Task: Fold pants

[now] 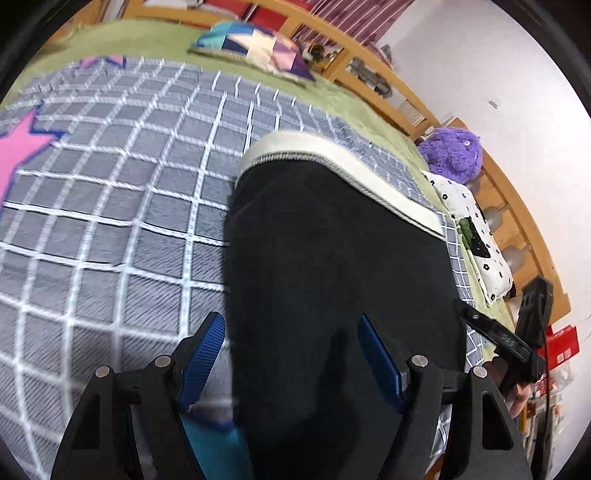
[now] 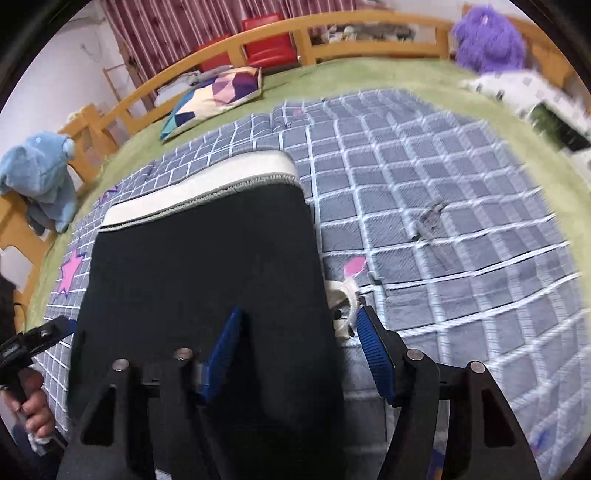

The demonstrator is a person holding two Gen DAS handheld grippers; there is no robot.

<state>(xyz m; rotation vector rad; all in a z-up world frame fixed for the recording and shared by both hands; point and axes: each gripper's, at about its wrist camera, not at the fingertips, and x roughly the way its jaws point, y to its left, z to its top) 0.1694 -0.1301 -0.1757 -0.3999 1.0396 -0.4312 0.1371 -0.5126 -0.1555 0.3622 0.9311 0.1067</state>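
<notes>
Black pants with a cream waistband lie flat on a grey checked blanket, waistband at the far end. My left gripper is open, its blue fingers straddling the pants' left edge near me. In the right wrist view the pants and waistband show again. My right gripper is open over the pants' right edge, beside a white drawstring loop. The other gripper shows at the far right of the left view and far left of the right view.
The blanket covers a green bed with a wooden frame. A patchwork cushion, a purple plush, a white patterned pillow and a blue plush lie round the edges.
</notes>
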